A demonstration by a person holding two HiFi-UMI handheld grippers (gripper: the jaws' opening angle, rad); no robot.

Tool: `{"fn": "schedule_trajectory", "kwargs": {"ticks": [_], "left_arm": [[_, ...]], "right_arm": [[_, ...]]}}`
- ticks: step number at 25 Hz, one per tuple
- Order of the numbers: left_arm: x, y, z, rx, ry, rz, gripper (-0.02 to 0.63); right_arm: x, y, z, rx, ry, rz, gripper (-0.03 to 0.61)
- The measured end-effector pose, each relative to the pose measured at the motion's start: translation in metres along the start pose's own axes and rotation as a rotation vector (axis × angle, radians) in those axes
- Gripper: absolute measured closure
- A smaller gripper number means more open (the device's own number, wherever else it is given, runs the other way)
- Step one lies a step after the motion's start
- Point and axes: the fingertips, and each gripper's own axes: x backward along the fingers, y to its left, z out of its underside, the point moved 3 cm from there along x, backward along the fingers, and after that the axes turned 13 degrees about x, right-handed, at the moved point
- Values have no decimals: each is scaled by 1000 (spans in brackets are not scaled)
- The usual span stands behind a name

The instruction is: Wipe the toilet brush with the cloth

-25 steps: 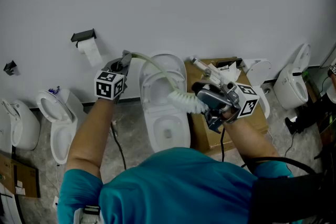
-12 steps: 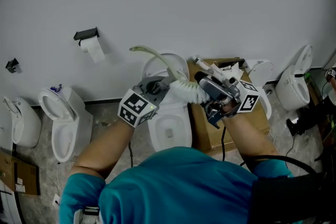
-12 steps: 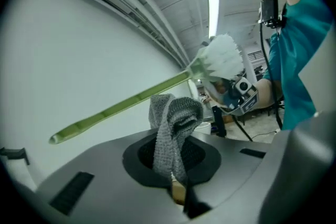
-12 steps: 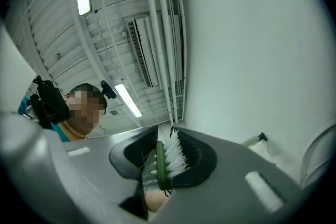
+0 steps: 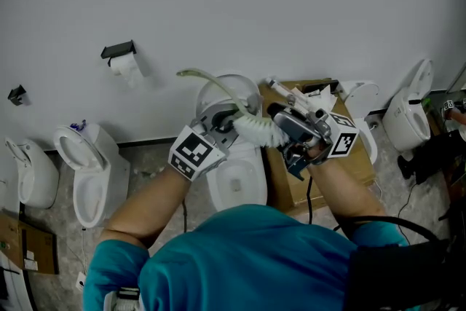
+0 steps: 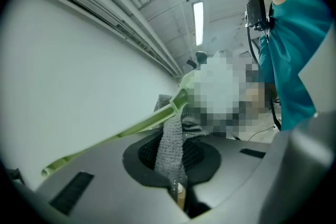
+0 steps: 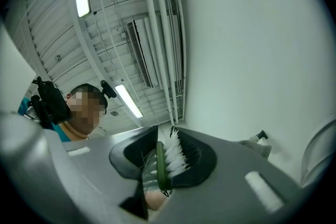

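The toilet brush (image 5: 256, 128) has a pale green curved handle (image 5: 211, 87) and white bristles. My right gripper (image 5: 279, 126) is shut on its bristle head, seen as white bristles on a green spine (image 7: 169, 157) between the jaws. My left gripper (image 5: 224, 119) is shut on a grey knitted cloth (image 6: 171, 149). The cloth lies against the green handle (image 6: 131, 131) close to the bristle end. Both grippers meet above a toilet bowl, the left one just left of the bristles. The handle's free end sticks out up and left.
An open white toilet (image 5: 234, 175) stands below the hands against the white wall. A cardboard box (image 5: 279, 182) with clutter sits to its right. More toilets stand at the left (image 5: 81, 165) and right (image 5: 406, 113). A toilet-roll holder (image 5: 120, 54) hangs on the wall.
My left gripper has slid right along the handle, from its far end to a spot beside the bristles. The right gripper and brush head have stayed put.
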Motion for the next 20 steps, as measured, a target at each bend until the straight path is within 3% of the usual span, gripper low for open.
{"fn": "schedule_trajectory", "kwargs": {"ticks": [20], "left_arm": [[18,38,5,202,-54,-79,592]], "right_arm": [[4,-2,2,16,9,13,503]]}}
